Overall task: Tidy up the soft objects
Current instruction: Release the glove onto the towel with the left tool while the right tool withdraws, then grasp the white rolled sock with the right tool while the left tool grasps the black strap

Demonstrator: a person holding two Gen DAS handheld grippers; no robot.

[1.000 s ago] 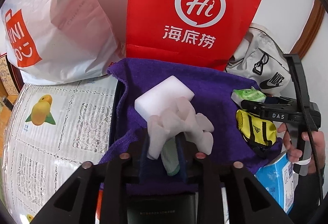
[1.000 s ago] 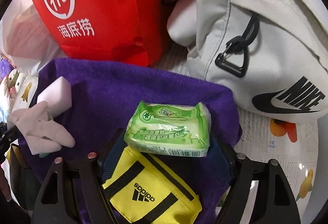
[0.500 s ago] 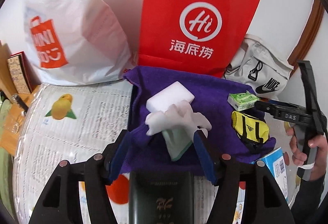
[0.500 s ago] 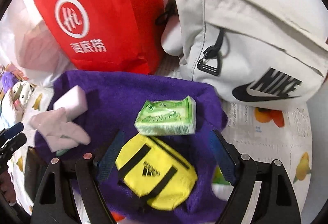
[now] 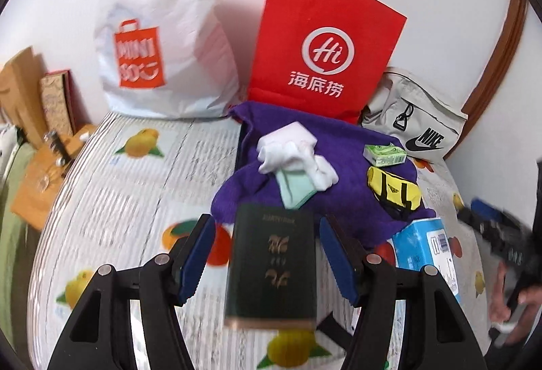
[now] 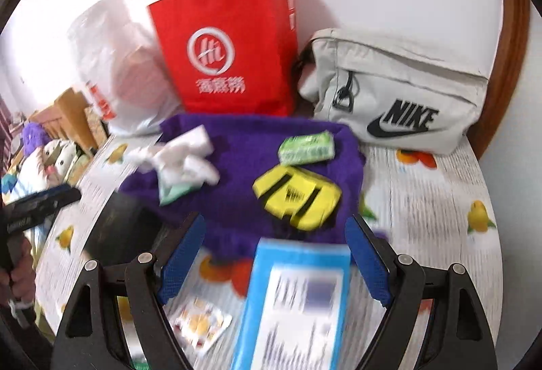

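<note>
Left gripper: jaws spread, having just been opening, nothing pinched; blue pads either side of a dark book lying on the table, not touching it. Right gripper: jaws spread wide, nothing pinched; blue box lying between and below the pads, apart from both.

Purple towel: spread toward the table's far edge, in front of a red bag, beyond both sets of jaws. On the towel's left part: white glove crumpled over a white sponge and a mint cloth, straight ahead of the left jaws, well apart from them. On the towel's right part: green tissue pack toward the far edge, yellow pouch just nearer, ahead of the right jaws, clear of the pads.

White plastic bag at the far left, against the wall. Grey pouch at the far right corner. Blister pack near the right gripper's left pad. Much motion blur in the right wrist view.
</note>
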